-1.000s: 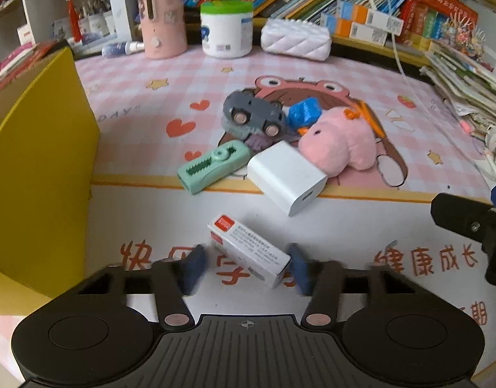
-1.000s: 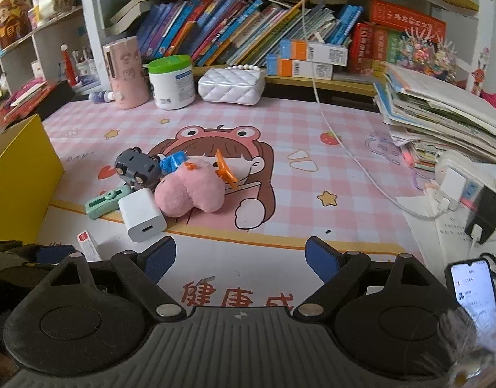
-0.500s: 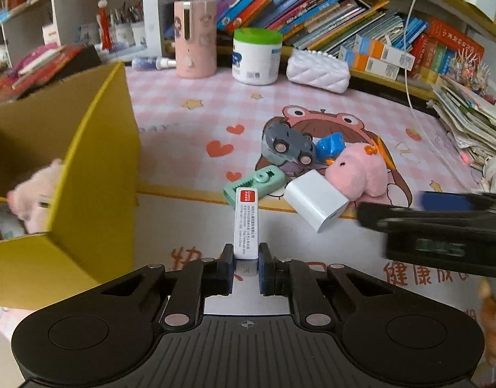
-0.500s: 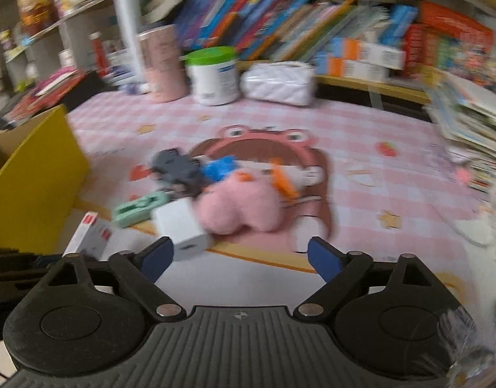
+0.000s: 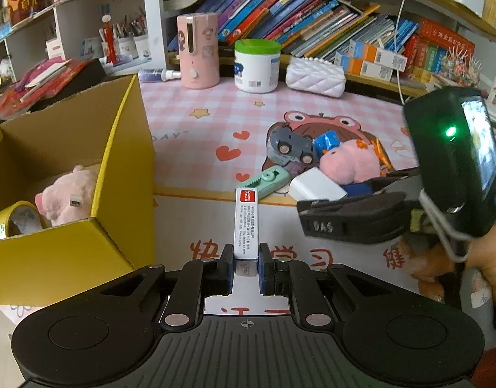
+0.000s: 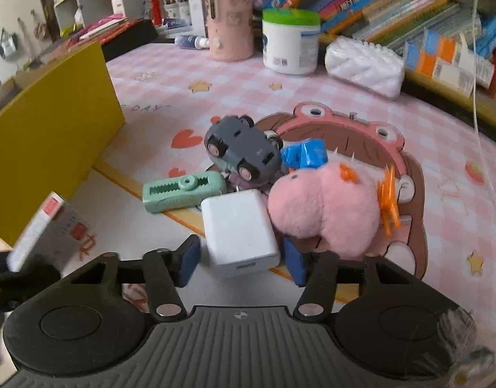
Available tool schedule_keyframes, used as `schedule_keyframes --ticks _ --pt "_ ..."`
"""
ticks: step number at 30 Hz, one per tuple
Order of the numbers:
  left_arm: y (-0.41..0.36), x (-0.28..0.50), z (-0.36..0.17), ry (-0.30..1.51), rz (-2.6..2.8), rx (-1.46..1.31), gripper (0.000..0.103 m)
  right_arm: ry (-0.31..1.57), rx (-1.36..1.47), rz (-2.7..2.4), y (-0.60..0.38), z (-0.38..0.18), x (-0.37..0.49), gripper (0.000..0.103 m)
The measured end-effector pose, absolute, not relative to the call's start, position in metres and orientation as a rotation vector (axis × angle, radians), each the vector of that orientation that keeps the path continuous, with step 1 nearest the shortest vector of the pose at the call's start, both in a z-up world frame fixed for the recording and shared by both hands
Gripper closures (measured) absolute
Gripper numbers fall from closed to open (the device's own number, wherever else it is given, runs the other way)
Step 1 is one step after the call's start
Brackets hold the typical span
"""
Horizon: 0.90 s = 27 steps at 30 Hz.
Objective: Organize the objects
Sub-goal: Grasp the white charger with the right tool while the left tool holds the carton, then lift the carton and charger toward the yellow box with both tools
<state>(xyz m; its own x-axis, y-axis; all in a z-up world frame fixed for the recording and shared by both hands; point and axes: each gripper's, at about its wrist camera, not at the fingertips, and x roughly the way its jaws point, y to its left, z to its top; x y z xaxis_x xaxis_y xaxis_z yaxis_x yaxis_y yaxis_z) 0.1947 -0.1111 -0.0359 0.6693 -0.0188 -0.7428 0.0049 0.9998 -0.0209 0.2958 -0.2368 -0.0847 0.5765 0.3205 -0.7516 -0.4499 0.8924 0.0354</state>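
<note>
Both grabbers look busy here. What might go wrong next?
1. The left gripper pinches the slim box only at its bottom end, so it could swivel or slip before reaching the yellow carton.
2. The right gripper straddles the white charger, open. The pink plush leans against the charger and the mint tool lies close, so closing or lifting may drag them along.

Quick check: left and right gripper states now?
Left gripper: shut on the small box.
Right gripper: open, its fingers either side of the white charger.
</note>
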Motion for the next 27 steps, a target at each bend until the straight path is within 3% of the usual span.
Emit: schedule_keyframes --ticks 13,27 --pt "-0.1 0.187 -0.025 0.792 -0.044 -0.082 0.09 0.965 0.082 0.445 -0.262 -0.052 0.26 0.062" --pt "-0.09 0.152 -0.014 0.733 -0.148 -0.085 0.09 0.895 0.188 0.314 -0.273 -0.02 0.199 0.062"
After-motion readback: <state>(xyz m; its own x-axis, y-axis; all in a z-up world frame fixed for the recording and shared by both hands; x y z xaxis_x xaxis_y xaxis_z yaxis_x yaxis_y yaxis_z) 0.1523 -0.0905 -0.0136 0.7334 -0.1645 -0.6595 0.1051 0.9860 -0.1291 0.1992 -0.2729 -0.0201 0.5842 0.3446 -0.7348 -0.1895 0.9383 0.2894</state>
